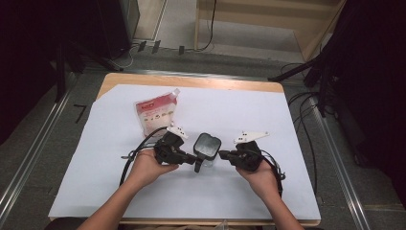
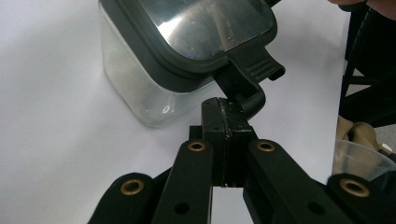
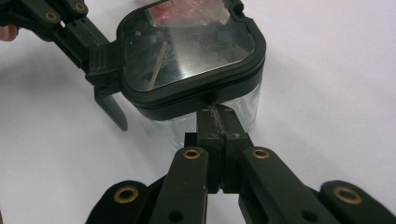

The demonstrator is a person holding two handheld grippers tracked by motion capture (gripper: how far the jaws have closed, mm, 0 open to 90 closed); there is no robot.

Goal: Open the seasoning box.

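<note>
- Sitting mid-surface on white paper: clear square plastic container [image 1: 207, 149] with black-rimmed lid [image 3: 187, 51].
- Left hand-held gripper [image 2: 227, 120] clenching, tips touching lid latch [image 2: 250, 77].
- Right hand-held gripper [image 3: 219, 122] clenching against the lid rim.

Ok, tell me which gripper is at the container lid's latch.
The left gripper: its shut jaws meet the black latch sticking out from the lid. The right gripper has its shut jaws against the plain rim instead.
</note>
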